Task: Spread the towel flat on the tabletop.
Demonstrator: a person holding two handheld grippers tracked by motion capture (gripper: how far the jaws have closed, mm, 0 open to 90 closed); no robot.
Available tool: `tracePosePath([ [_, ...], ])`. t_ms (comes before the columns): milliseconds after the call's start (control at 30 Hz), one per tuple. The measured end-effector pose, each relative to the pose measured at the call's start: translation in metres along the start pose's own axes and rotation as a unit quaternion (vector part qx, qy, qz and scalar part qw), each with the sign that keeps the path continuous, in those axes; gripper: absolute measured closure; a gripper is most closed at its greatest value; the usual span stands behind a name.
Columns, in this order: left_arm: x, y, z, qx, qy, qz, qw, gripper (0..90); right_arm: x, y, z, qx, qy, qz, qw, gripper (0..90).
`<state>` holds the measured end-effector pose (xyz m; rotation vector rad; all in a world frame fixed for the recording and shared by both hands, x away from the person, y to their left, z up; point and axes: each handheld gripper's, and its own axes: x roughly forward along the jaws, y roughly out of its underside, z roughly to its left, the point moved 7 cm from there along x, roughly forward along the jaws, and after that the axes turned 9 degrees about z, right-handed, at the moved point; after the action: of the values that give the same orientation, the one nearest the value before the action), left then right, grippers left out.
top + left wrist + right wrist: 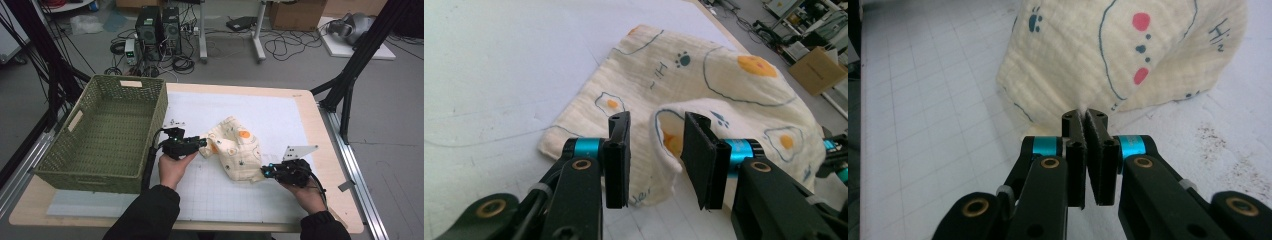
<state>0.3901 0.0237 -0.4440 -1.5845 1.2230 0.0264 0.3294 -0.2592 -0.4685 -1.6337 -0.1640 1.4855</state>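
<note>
A soft, crinkled muslin cloth point(235, 150) is seen lying in a rumpled heap on the white gridded mat point(280, 120) that covers the pale wooden table point(327, 145). The fabric is cream-coloured and finely puckered, printed with fried eggs in orange and white, dark teal outlines, small paw prints and scribbled letters; red dots are shown on the side facing the right gripper.

The left gripper point(656, 150) is held with its flat black jaws apart. A raised fold of the cloth stands in the gap, close against the inner face of the right-hand pad point(699, 160) and free of the other; whether that pad is touched cannot be told. The rest of the cloth is spread beyond the fingertips.

The right gripper point(1087, 120) is closed on a corner of the cloth, a small peak of fabric being pinched between its tips, with the bulk of the cloth bulging just beyond them.

A woven green rectangular basket point(107, 132) with slotted handles is set well apart from the left gripper's fingers, on the side away from the cloth.
</note>
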Motion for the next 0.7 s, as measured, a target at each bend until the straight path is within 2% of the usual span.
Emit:
tracePosePath([
  [100,0.003,0.009,-0.006,0.015,0.018,0.018,0.9995,76.4,-0.002,0.000,-0.001,0.005,0.002,-0.001,1.0000,86.8],
  [267,0.018,0.022,-0.022,0.031,0.052,0.049,0.9969,81.0,-0.003,0.000,-0.003,0.005,0.007,-0.006,0.9999,86.7],
  [333,0.026,0.027,-0.028,0.036,0.061,0.065,0.9954,80.1,-0.003,-0.001,-0.004,0.007,0.007,-0.008,0.9999,86.7],
  [433,0.038,0.034,-0.035,0.038,0.073,0.086,0.9929,74.1,-0.002,-0.001,-0.005,0.007,0.008,-0.007,0.9999,86.7],
  [567,0.050,0.038,-0.039,0.036,0.073,0.099,0.9918,68.9,-0.001,-0.001,-0.007,0.009,0.006,-0.010,0.9999,86.6],
  [700,0.059,0.040,-0.044,0.032,0.075,0.102,0.9914,65.9,0.000,-0.003,-0.007,0.009,0.005,-0.009,0.9999,86.5],
])
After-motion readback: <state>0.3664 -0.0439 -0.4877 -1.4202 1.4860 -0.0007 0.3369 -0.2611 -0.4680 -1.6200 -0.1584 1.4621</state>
